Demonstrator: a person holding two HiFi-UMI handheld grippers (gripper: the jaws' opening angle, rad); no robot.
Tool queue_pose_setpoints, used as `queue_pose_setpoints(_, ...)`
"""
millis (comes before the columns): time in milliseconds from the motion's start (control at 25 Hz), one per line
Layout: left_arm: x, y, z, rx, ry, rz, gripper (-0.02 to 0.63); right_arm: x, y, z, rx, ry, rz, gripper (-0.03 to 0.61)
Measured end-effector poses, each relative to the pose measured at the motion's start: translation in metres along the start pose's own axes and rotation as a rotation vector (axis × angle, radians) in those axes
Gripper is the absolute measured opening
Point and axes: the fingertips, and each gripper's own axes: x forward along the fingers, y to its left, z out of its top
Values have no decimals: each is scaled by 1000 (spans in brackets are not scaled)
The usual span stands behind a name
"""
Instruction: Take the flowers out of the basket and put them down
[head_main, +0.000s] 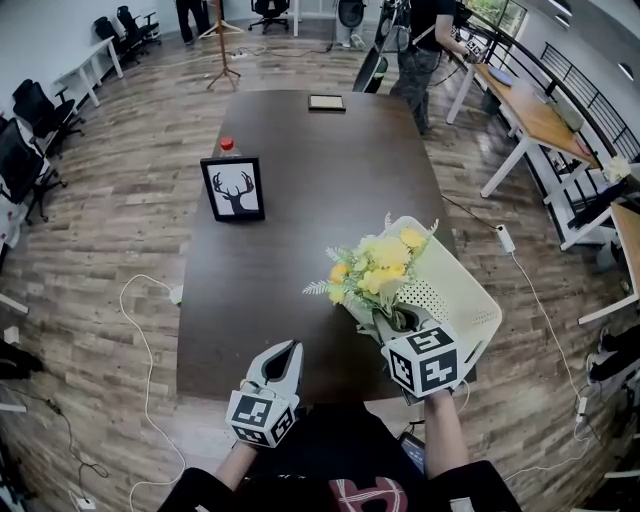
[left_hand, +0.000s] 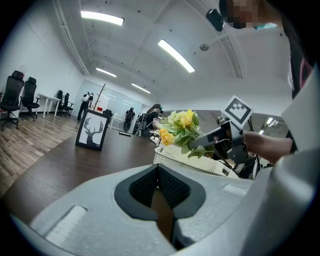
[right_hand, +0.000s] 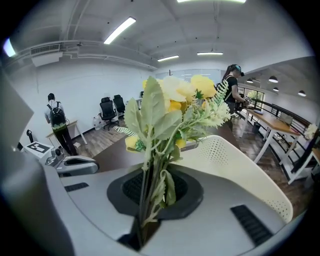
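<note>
**Head view.** Right tool (head_main: 402, 325) clenched on stems of flowers (head_main: 375, 270). Blooms up and away from tool, leaning left, over left rim of basket (head_main: 485, 305). Basket at right near corner of desk (head_main: 300, 160). Nothing else seen inside; bottom partly hidden. Left tool (head_main: 285, 362) clenched, empty, low at near edge. Bare desk to left of flowers, between basket and frame (head_main: 233, 188). Judged the likely set-down spot, a short swing left for right hand.

**Left gripper view.** Jaws together, nothing between. Flowers (left_hand: 179, 125) ahead and right, above rim of basket (left_hand: 192, 159).

**Right gripper view.** Stems pinched between pads. Long axis straight out along jaws, tilted up. Basket (right_hand: 245, 170) behind and right of flowers (right_hand: 170, 105). Left tool (right_hand: 75, 164) at left.
</note>
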Motion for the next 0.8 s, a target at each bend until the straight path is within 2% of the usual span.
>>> queue_pose_setpoints(800, -21, 29, 5, -11, -22, 32, 8, 33, 58, -7, -12, 19, 79, 37)
